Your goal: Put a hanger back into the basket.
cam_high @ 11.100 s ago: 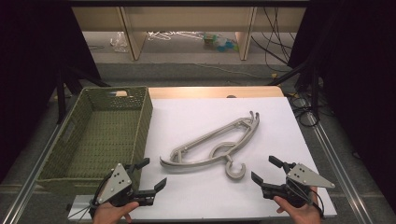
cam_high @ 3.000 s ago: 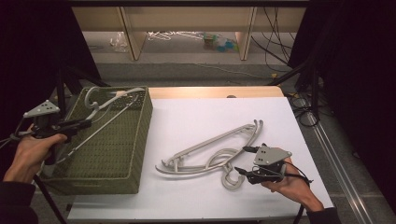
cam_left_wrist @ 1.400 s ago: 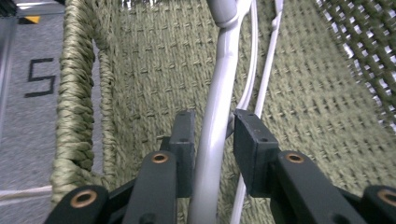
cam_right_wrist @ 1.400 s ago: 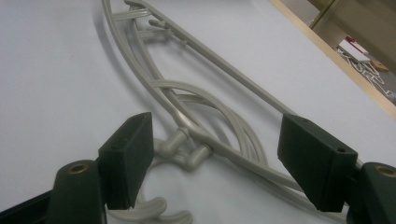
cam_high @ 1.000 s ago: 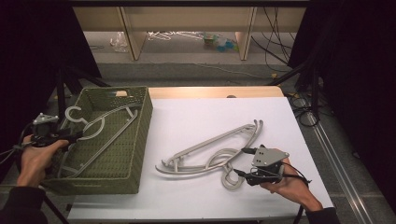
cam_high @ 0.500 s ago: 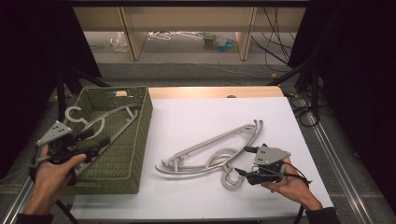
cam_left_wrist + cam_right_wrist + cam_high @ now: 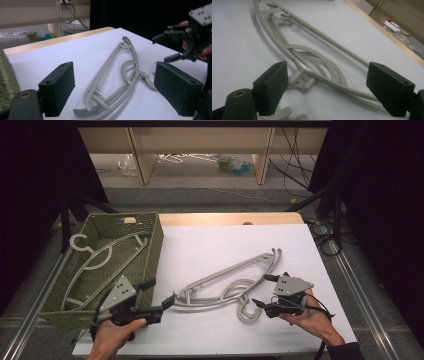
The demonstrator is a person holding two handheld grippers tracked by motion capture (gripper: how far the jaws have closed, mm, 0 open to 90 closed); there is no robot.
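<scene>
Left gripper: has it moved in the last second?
Yes. The left gripper has crossed rightward from outside the basket to the hangers on the white table; its fingers have just been opening, nothing between them.

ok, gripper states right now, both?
Left gripper: open, jaws just opened, holding nothing.
Right gripper: open, jaws just opened, by the hangers, gripping nothing.

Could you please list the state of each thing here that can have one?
Left gripper: open, holding nothing, fingers just opened wider.
Right gripper: open, holding nothing, fingers just opened wider.
Hanger in basket: lying loose inside.
Basket: upright on the table's left.
Hangers on table: lying flat, overlapping.
</scene>
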